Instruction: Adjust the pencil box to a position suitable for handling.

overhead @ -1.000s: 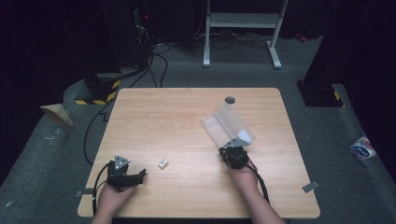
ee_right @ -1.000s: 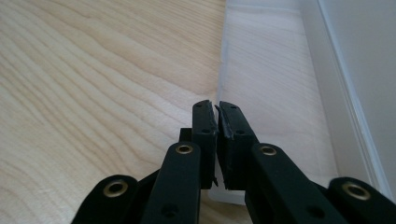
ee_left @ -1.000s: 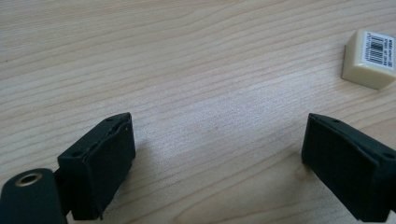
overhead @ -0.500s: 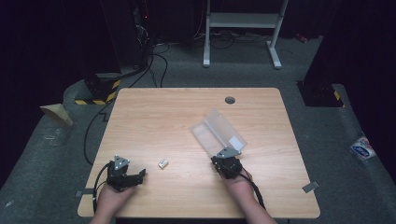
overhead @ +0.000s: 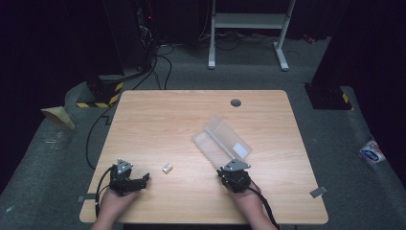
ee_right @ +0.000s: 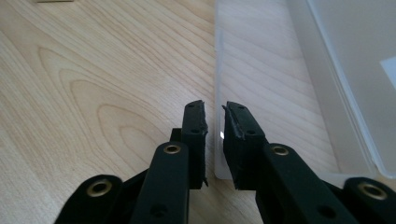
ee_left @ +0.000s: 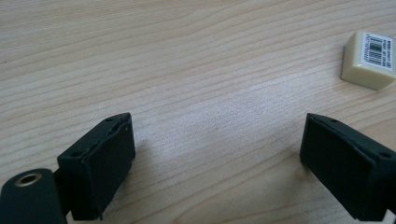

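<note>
Right gripper view is showing the right gripper (ee_right: 215, 112) w/ its jaws standing only a sliver apart, the thin near edge of the clear plastic box (ee_right: 252, 70) running up between them. They've just been opening, and a slit of light is showing beside the edge, so the pads are prob. no longer pinching it. High view is placing the box (overhead: 222, 141) lying opened out, right of the table's (overhead: 158, 110) centre, touching the right gripper (overhead: 233, 167) at its near end. The left gripper (overhead: 143, 181) is resting low at the front left, jaws spread wide w/ nothing between them. In the left gripper view (ee_left: 217, 135) bare wood is sitting in the gap, and a small cream eraser (ee_left: 369, 60) w/ a barcode label is lying just ahead and off to one side. It is lying well apart from the box, approx. between the two grippers (overhead: 166, 168). Step in hand, I'm judging: letting go of the box. Next move is prob. calling for the right gripper backing straight off w/o nudging the light box, then the left one squaring up on the eraser.
</note>
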### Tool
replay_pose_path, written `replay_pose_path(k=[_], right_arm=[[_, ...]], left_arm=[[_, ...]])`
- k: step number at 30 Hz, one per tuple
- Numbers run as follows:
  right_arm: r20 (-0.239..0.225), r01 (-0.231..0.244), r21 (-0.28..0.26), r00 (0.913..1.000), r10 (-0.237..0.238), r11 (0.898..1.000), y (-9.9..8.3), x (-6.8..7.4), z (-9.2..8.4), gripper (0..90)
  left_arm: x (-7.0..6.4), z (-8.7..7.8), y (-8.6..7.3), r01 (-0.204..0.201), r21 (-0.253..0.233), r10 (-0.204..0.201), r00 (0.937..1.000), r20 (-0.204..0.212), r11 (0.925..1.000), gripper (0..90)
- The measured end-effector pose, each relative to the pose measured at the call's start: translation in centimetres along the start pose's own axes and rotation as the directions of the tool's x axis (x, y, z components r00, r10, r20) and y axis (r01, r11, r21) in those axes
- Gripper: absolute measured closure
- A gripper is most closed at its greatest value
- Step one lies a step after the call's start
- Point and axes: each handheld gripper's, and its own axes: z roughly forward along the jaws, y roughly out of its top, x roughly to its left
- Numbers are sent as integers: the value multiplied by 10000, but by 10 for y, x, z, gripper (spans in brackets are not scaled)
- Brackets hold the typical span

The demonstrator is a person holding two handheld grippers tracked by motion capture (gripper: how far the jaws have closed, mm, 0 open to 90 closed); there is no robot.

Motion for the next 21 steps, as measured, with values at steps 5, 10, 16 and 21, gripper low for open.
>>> replay_pose_path(k=[5, 10, 16, 21], right_arm=[[207, -126, -36, 9997, 127, 9999, -5, -4, -5, 737], [419, -264, -51, 9988, 266, 9996, -8, -9, -9, 691], [669, -419, -184, 9968, 431, 9990, -9, -18, -14, 662], [908, -536, -246, 9943, 556, 9983, -10, -25, -15, 646]], left_arm=[[1, 1, 1, -61, 6, 61, 10000, 68, 10000, 104], [1, 1, 1, -62, 6, 62, 10000, 70, 10000, 104], [1, 1, 1, -63, 9, 63, 10000, 71, 10000, 104], [1, 1, 1, -90, 17, 90, 9999, 63, 10000, 107]])
